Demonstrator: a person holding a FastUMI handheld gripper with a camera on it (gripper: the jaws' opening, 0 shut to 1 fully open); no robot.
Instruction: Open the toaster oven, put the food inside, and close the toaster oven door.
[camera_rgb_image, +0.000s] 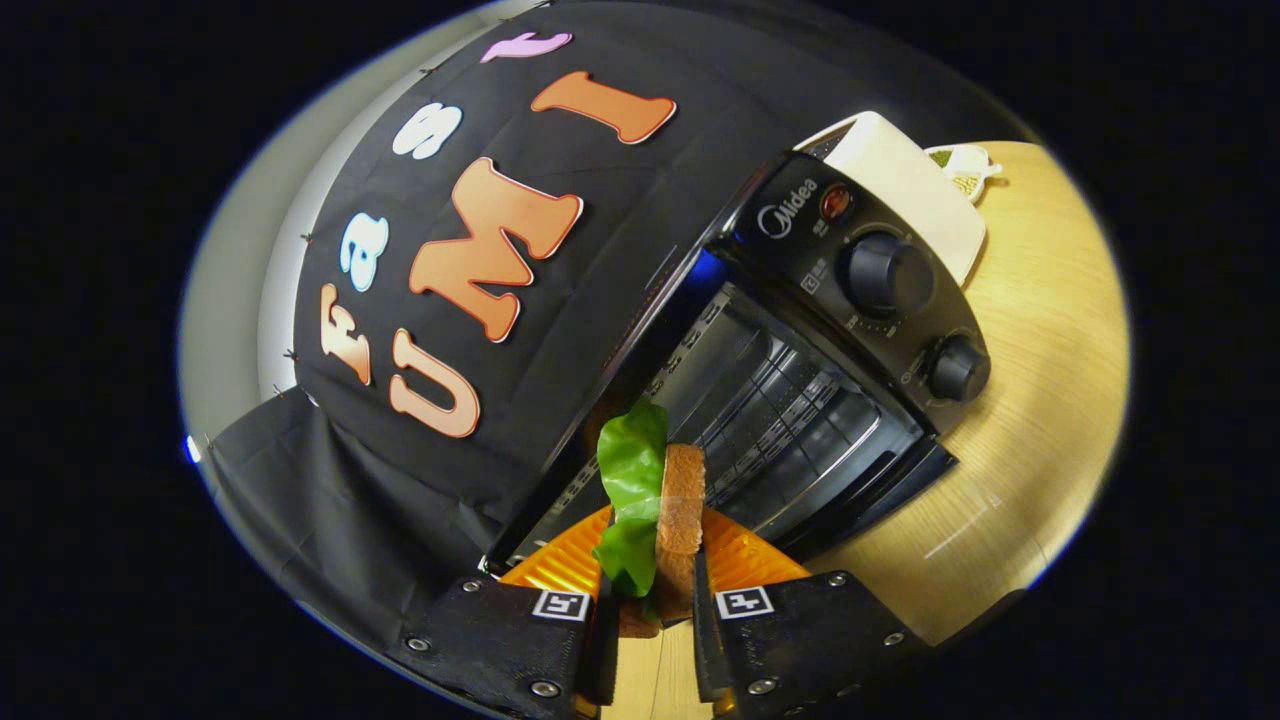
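My gripper (652, 610) is shut on a sandwich, a brown bread slice (681, 510) with a green lettuce leaf (632, 470) against it, held on edge between the fingers. The sandwich hangs above an orange ridged plate (745, 560) just ahead of the fingers. Beyond it stands the black toaster oven (800, 330), seen tilted, with its door (880, 495) folded down and the wire rack (790, 420) inside showing. Two black knobs (890, 275) and a red light sit on its control panel.
The oven stands on a light wooden table (1040, 400). A white board or tray (915, 185) lies behind the oven, with a small white dish (965, 170) of greenish bits past it. The black cloth wall hangs close on the oven's other side.
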